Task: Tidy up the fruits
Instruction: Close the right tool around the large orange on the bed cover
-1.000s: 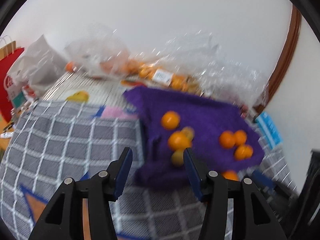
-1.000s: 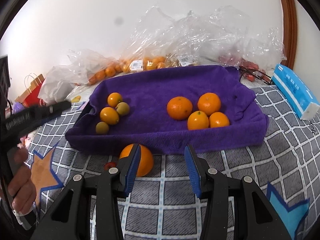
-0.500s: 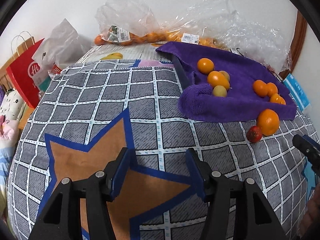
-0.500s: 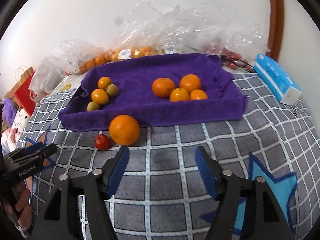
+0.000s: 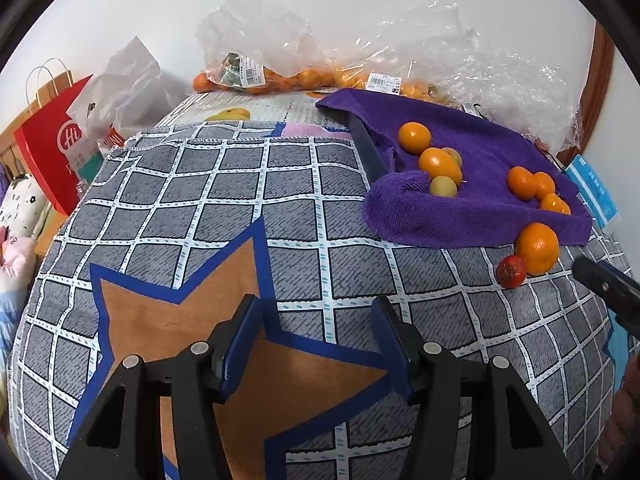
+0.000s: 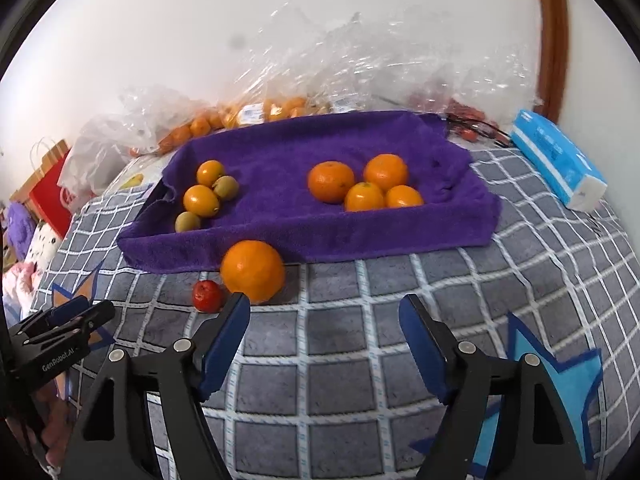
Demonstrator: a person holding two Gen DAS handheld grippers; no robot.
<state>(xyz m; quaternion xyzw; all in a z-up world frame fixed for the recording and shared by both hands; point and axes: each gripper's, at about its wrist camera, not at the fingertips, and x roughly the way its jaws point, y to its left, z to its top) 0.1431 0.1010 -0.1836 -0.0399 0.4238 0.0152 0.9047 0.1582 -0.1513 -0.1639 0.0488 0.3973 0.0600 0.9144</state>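
Observation:
A purple towel-lined tray (image 6: 360, 236) holds several oranges (image 6: 331, 181) on its right and small yellow-green fruits (image 6: 201, 200) on its left. A big orange (image 6: 253, 271) and a small red fruit (image 6: 207, 296) lie on the checked cloth just in front of the tray; both also show in the left wrist view, the orange (image 5: 537, 248) and the red fruit (image 5: 511, 271). My right gripper (image 6: 324, 312) is open and empty, its left finger just below the big orange. My left gripper (image 5: 316, 312) is open and empty over the star pattern, far left of the tray (image 5: 460, 224).
Clear plastic bags of oranges (image 5: 260, 76) lie behind the tray by the wall. A blue tissue pack (image 6: 560, 160) sits at the right. A red paper bag (image 5: 52, 140) and soft toys (image 5: 20, 208) stand off the left edge of the cloth-covered surface.
My left gripper has drawn back from the tray to the star pattern. My right gripper has pulled back and opened wider, leaving the big orange on the cloth.

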